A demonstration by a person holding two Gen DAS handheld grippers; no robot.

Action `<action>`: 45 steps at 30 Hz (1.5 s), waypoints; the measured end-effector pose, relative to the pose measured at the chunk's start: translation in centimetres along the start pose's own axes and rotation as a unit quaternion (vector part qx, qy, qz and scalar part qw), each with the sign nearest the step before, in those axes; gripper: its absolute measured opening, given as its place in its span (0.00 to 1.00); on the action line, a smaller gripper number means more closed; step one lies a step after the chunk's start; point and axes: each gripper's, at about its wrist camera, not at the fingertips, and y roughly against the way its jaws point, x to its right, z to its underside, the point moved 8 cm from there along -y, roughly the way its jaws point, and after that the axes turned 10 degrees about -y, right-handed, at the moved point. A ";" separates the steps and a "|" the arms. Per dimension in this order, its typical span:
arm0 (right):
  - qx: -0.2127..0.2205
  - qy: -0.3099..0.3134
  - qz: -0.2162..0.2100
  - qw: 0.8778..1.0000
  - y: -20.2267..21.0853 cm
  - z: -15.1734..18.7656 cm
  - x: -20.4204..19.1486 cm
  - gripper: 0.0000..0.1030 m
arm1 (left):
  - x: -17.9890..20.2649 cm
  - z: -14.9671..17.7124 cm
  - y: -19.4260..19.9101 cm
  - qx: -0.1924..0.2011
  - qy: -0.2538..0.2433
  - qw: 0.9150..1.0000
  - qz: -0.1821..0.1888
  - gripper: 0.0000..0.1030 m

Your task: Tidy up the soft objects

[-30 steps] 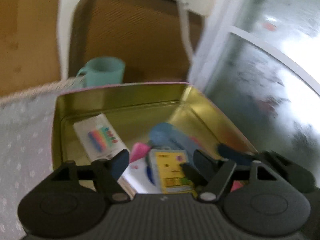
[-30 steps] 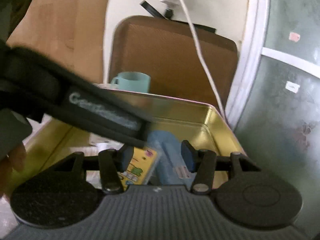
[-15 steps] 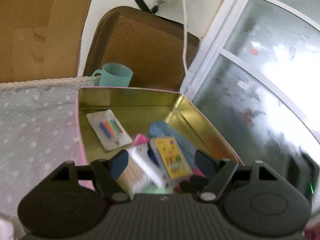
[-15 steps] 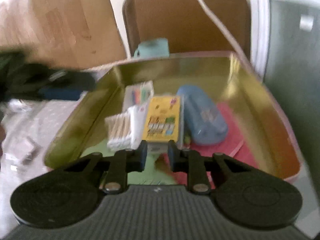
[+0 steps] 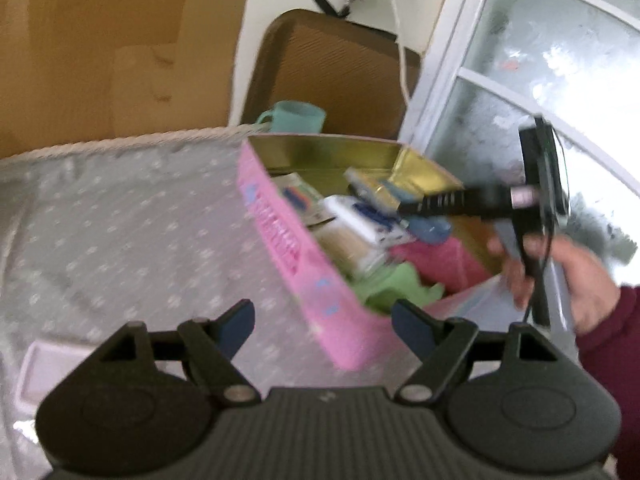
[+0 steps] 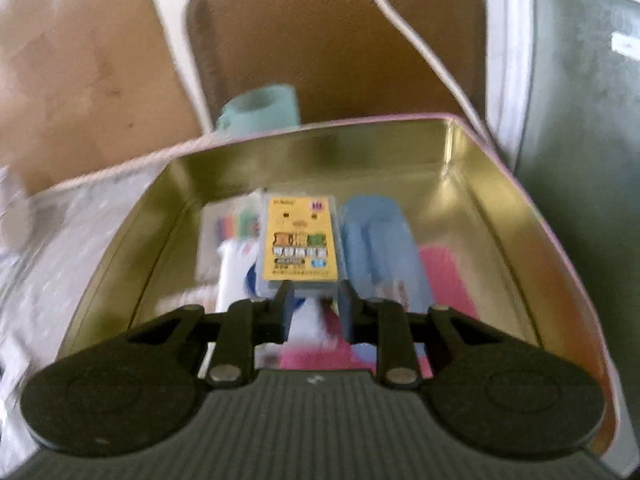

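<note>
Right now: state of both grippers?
Left gripper: open, empty, hovering beside the pink tin.
Right gripper: jaws narrowed around the yellow pack over the tin; firm grip cannot be told.

My left gripper [image 5: 322, 326] hangs wide open above the dotted tablecloth [image 5: 120, 232], just beside the pink tin [image 5: 288, 256]. My right hand [image 5: 560, 276] holds the other gripper [image 5: 404, 204] over the tin's packets and cloths.

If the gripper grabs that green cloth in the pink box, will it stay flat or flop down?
It would probably flop. The green cloth lies crumpled in soft folds inside the pink tin, so it looks limp, not stiff. It likely weighs little and may drag against the pink cloth next to it. The left gripper is open, outside the tin.
</note>
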 end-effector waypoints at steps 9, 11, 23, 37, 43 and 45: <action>0.052 -0.006 -0.026 0.998 4.5 1.2 -2.8 0.28 | -1.4 5.0 2.6 -0.015 0.004 0.999 -0.033 0.76; 0.065 0.004 -0.056 0.996 7.1 3.2 -4.5 0.28 | -1.6 6.4 3.4 -0.017 0.006 0.999 -0.037 0.76; 0.047 0.078 -0.157 0.983 9.9 17.8 -16.7 0.39 | -10.6 14.9 9.6 -0.033 0.060 0.990 -0.122 0.76; 0.069 0.379 -0.119 0.915 0.5 18.4 -28.9 0.42 | -17.6 17.2 14.0 0.012 0.150 0.973 -0.175 0.80; 0.039 0.285 -0.138 0.948 0.9 15.7 -29.3 0.14 | -17.7 17.0 13.9 0.015 0.173 0.972 -0.160 0.83; 0.013 0.189 -0.176 0.966 2.3 14.4 -28.2 0.12 | -17.8 16.9 13.8 0.020 0.192 0.971 -0.139 0.83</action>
